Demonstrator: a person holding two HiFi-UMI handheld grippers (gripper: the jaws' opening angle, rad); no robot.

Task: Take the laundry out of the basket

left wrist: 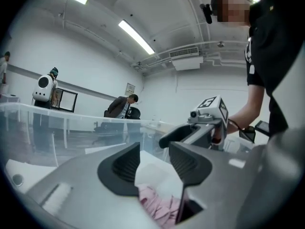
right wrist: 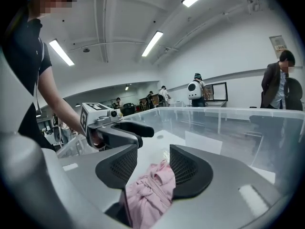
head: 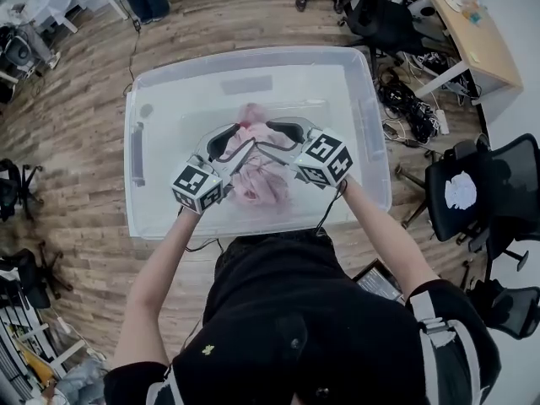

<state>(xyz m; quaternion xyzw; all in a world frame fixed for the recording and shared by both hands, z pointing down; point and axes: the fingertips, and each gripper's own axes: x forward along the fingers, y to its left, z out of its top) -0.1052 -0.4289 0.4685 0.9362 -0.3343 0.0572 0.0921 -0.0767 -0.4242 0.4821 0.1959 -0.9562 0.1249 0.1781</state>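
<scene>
Wood floor [head: 76, 142], clear plastic bin [head: 253, 55] on it; pink garment [head: 261, 175] bunched on bin bottom. Left gripper [left wrist: 153, 162], right gripper [right wrist: 152, 168] low inside, fingers parted over garment, nothing pinched. Step: reach. Next, likely: close on cloth, lift over rim.

Pretty bright all round, flat even office light. Above the left gripper [left wrist: 154, 151] the long ceiling tubes [left wrist: 136, 36] blow out to pure white, same deal over the right gripper [right wrist: 153, 151]. Both gripper views are heavy fisheye: straight lines bend and the corners go black. The gripper bodies right at the lens look soft and a bit smeary, while the room beyond them is sharper. The head view bows at its edges too. The clear basket [head: 367, 116] under both grippers has a milky sheen, with only faint, soft shadow beneath them.
</scene>
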